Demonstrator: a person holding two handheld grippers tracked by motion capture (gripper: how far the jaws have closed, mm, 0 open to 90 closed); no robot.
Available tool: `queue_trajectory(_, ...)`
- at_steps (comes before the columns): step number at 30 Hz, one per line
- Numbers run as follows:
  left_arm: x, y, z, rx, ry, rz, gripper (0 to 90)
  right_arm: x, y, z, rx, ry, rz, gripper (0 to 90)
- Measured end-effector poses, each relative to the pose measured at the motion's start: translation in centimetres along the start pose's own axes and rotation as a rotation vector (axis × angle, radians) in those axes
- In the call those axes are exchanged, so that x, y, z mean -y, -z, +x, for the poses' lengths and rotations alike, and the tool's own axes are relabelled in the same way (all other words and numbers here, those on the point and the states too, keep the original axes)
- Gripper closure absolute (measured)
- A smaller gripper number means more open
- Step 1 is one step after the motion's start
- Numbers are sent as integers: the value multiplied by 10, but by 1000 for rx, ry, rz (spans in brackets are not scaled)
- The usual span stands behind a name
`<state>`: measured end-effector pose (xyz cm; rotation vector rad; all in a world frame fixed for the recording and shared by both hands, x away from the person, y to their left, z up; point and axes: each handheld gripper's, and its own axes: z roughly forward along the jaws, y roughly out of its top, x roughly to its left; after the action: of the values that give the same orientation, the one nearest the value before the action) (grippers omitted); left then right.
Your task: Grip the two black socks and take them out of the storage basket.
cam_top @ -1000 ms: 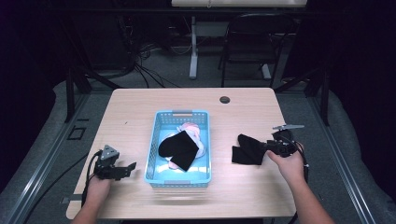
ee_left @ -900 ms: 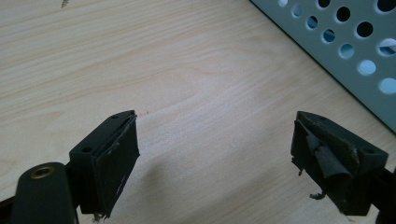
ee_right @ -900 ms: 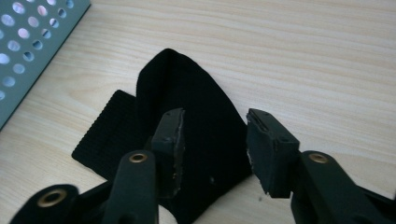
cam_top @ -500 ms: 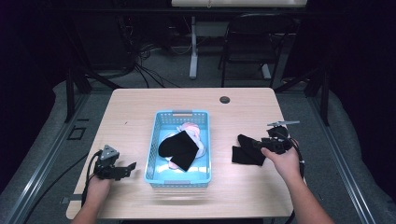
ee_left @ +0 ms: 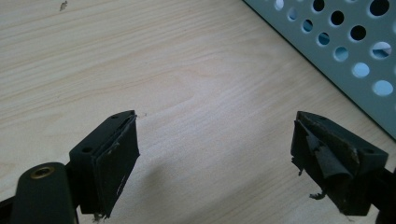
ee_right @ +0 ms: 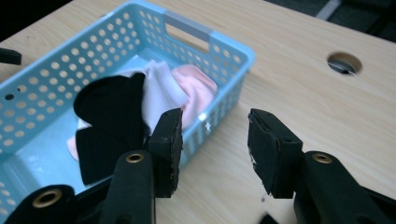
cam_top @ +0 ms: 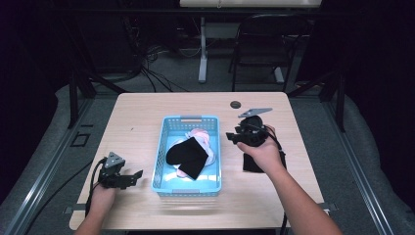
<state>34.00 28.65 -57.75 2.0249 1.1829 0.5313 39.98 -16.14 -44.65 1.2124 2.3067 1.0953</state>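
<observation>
Dark chair [cam_top: 266, 54] and floor cables [cam_top: 161, 66] behind the table [cam_top: 147, 112].

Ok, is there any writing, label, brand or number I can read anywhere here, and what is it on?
None: no readable text in any view.
The blue basket, the black sock and the pink and white socks in it show no label.
Both grippers, left and right, carry no markings.

My left gripper [cam_top: 131, 176] is black with a grey three-cornered plate and trailing cable; my right gripper [cam_top: 232, 138] matches. Brass screws, frayed pads [ee_left: 327, 158]; my forearms are bare.
</observation>
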Motion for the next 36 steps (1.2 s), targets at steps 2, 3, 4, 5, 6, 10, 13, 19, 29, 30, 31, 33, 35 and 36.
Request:
queue_trajectory(2, 0, 0, 0, 0, 0, 0, 151, -6, -4, 4, -4, 14, 3, 549)
queue_trajectory(3, 0, 0, 0, 1, 1, -1, 152, -10, -8, 8, 0, 22, 7, 546)
queue_trajectory(4, 0, 0, 0, 2, 1, -4, 151, -18, -16, 14, 6, 53, 10, 538)
queue_trajectory(5, 0, 0, 0, 2, 1, -4, 151, -21, -19, 17, 2, 61, 21, 538)
queue_trajectory(6, 0, 1, 1, 3, 0, -6, 151, -24, -22, 19, -3, 69, 35, 538)
queue_trajectory(10, -1, 1, 1, 5, 0, -9, 151, -35, -33, 30, -6, 94, 77, 539)
queue_trajectory(13, -1, 1, 1, 6, -1, -11, 151, -39, -39, 35, -9, 101, 94, 539)
queue_trajectory(19, -1, 1, 1, 8, -2, -12, 151, -43, -55, 42, -21, 107, 140, 575)
queue_trajectory(29, -2, 1, 1, 9, -5, -13, 151, -40, -84, 54, -76, 110, 189, 620)
queue_trajectory(30, -2, 2, 1, 10, -5, -13, 151, -38, -90, 57, -84, 116, 206, 630)
queue_trajectory(31, -2, 2, 1, 10, -5, -13, 151, -38, -90, 57, -84, 116, 206, 630)
queue_trajectory(33, -2, 2, 1, 10, -4, -14, 151, -36, -96, 59, -84, 124, 223, 641)
queue_trajectory(35, -2, 2, 1, 10, -4, -15, 151, -35, -102, 60, -93, 125, 242, 649)
queue_trajectory(36, -2, 2, 1, 10, -3, -16, 151, -33, -105, 61, -99, 120, 256, 654)
